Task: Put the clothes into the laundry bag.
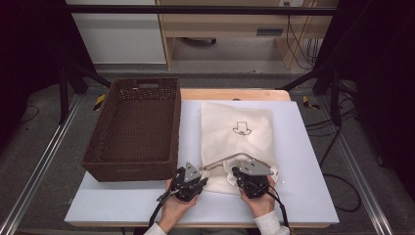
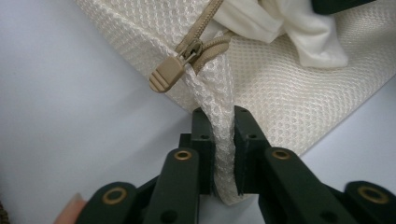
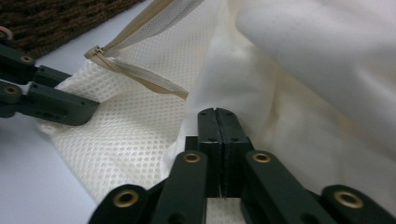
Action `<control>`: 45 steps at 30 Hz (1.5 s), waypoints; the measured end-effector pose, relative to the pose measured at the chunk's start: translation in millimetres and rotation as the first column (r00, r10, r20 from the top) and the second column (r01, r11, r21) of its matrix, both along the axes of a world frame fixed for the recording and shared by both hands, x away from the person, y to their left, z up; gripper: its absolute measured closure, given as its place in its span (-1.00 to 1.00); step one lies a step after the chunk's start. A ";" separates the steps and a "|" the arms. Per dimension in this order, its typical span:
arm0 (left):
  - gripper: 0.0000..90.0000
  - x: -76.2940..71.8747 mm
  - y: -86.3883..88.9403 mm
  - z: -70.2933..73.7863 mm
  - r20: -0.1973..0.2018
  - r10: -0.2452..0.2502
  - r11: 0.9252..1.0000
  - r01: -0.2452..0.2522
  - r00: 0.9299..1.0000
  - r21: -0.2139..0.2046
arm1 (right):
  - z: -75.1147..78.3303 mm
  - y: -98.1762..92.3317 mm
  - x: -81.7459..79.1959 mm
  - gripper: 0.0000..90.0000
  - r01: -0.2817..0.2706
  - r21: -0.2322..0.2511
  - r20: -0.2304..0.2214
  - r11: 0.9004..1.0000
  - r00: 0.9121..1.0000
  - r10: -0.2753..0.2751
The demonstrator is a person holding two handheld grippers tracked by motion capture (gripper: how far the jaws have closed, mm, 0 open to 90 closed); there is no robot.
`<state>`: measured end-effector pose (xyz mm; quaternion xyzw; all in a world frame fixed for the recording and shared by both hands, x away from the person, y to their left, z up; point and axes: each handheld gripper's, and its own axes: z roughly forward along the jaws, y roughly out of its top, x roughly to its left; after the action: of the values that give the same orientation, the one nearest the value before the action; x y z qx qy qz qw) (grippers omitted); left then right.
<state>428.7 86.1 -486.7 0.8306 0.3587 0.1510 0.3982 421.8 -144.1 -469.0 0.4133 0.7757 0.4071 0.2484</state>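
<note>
Left gripper [image 2: 223, 122] is clamped on the corner of the mesh bag [image 2: 299, 88], a fold of mesh pinched between its jaws just below the tan zipper pull [image 2: 167, 74]. Right gripper [image 3: 217, 116] is seen with jaws pressed together, tips against the white cloth [image 3: 299, 107] at the bag's open mouth; whether any cloth is nipped cannot be told. From above, both grippers are set side by side at the bag's near edge, left [image 1: 188, 182], right [image 1: 250, 180]. Bag lies flat on the white table [image 1: 298, 196], its zipper partly undone, just right of the brown basket [image 1: 134, 128].
</note>
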 end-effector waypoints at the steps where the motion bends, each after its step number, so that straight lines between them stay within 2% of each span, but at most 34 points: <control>1: 0.83 0.0 0.1 0.1 -0.001 -0.001 1.000 0.001 1.000 -0.003 | -1.7 3.4 2.8 1.00 0.003 -0.008 0.006 1.000 1.000 -0.003; 2: 0.85 -0.2 0.1 0.4 -0.001 -0.003 1.000 0.003 1.000 -0.006 | -2.5 5.4 5.0 1.00 0.007 -0.010 0.006 1.000 1.000 -0.007; 4: 0.87 -1.6 1.9 3.1 0.003 -0.005 1.000 0.005 1.000 -0.003 | -5.9 10.7 13.7 1.00 0.013 0.009 -0.020 1.000 1.000 -0.013; 6: 0.89 -3.3 4.6 6.7 0.001 -0.010 1.000 0.010 1.000 -0.009 | -11.6 18.4 27.9 1.00 0.024 0.001 -0.027 1.000 0.999 -0.024; 8: 0.89 -5.7 8.1 10.8 0.002 -0.016 1.000 0.016 1.000 -0.016 | -11.8 19.2 31.2 1.00 0.030 -0.002 -0.022 1.000 0.999 -0.030; 10: 0.89 -9.6 10.4 13.5 0.007 -0.022 1.000 0.022 1.000 -0.019 | -9.4 21.0 39.1 1.00 0.054 -0.007 -0.008 0.999 0.999 -0.054; 12: 0.89 -15.1 12.1 15.4 0.022 -0.029 1.000 0.029 0.999 -0.004 | -9.5 19.6 51.2 1.00 0.112 -0.051 0.057 0.992 0.992 -0.110; 13: 0.89 -15.1 12.1 15.4 0.022 -0.029 1.000 0.029 0.999 -0.004 | -9.5 19.6 51.2 1.00 0.112 -0.051 0.057 0.992 0.992 -0.110; 14: 0.89 -15.5 12.7 15.4 0.017 -0.031 0.999 0.031 0.999 -0.006 | -14.1 17.2 57.2 1.00 0.156 -0.075 0.094 0.985 0.984 -0.148; 15: 0.89 -15.3 12.8 15.1 0.015 -0.032 0.999 0.032 0.999 -0.007 | -14.1 17.2 57.2 1.00 0.156 -0.075 0.094 0.985 0.984 -0.148; 16: 0.89 -14.8 12.8 14.6 0.011 -0.033 0.999 0.033 0.999 -0.005 | -17.0 17.2 60.6 1.00 0.182 -0.083 0.100 0.980 0.980 -0.174; 20: 0.89 -13.6 13.3 13.0 0.001 -0.028 0.999 0.028 1.000 -0.022 | -16.1 16.4 59.7 1.00 0.169 -0.076 0.089 0.983 0.983 -0.162; 21: 0.88 -13.6 13.3 13.4 0.001 -0.028 0.999 0.028 1.000 -0.026 | -13.2 14.6 56.7 1.00 0.154 -0.053 0.067 0.987 0.986 -0.150; 22: 0.88 -13.5 13.2 14.1 0.003 -0.028 0.999 0.028 1.000 -0.036 | -10.5 12.6 53.8 0.88 0.141 -0.038 0.055 0.989 0.989 -0.139; 24: 0.87 -13.3 12.4 15.2 0.008 -0.025 0.999 0.026 1.000 -0.046 | 0.0 5.8 41.5 0.69 0.082 0.019 0.014 0.996 0.996 -0.083; 27: 0.86 -13.4 11.5 15.7 0.008 -0.024 0.998 0.024 1.000 -0.058 | 7.6 -2.3 23.9 0.51 0.054 0.039 0.034 0.998 0.998 -0.056; 28: 0.86 -13.5 11.1 16.4 0.006 -0.024 0.997 0.024 1.000 -0.067 | 5.8 -3.0 16.7 0.45 0.037 0.042 0.007 0.998 0.999 -0.037; 31: 0.86 -13.7 10.1 18.1 0.008 -0.025 0.997 0.026 1.000 -0.073 | -1.5 1.0 15.6 0.57 0.030 0.031 -0.018 0.999 0.999 -0.030; 33: 0.87 -14.8 9.0 20.4 0.014 -0.028 0.997 0.029 0.999 -0.072 | -9.1 7.2 22.4 0.79 0.029 -0.007 -0.041 1.000 0.999 -0.029; 34: 0.87 -15.4 8.7 21.6 0.020 -0.030 0.997 0.032 0.999 -0.067 | -11.3 9.4 25.7 0.91 0.034 -0.007 -0.049 0.999 0.998 -0.034; 36: 0.88 -16.2 8.8 23.1 0.027 -0.031 0.997 0.033 0.999 -0.065 | -15.2 16.0 41.5 0.98 0.060 -0.020 -0.064 0.998 0.996 -0.061; 38: 0.88 -16.5 10.2 24.5 0.026 -0.033 0.997 0.035 0.999 -0.072 | -15.2 18.2 44.8 0.99 0.075 -0.024 -0.070 0.997 0.995 -0.076; 40: 0.88 -16.6 13.0 26.8 0.022 -0.031 0.997 0.033 0.999 -0.076 | -15.4 21.4 53.4 0.99 0.089 -0.054 -0.045 0.995 0.995 -0.092; 41: 0.88 -16.7 13.6 27.2 0.021 -0.032 0.996 0.034 0.999 -0.077 | -15.0 22.7 58.6 1.00 0.115 -0.080 -0.017 0.990 0.993 -0.117; 43: 0.89 -16.8 13.5 26.7 0.022 -0.036 0.996 0.038 0.999 -0.076 | -15.1 23.0 64.7 1.00 0.154 -0.083 0.010 0.985 0.988 -0.153; 45: 0.89 -17.3 12.5 25.7 0.023 -0.041 0.997 0.043 0.999 -0.068 | -17.7 22.3 69.4 1.00 0.184 -0.114 0.056 0.976 0.982 -0.179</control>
<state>411.4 98.6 -460.9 0.8221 0.3419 0.1390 0.4335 491.2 -121.8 -486.7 0.4575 0.7516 0.3453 0.3265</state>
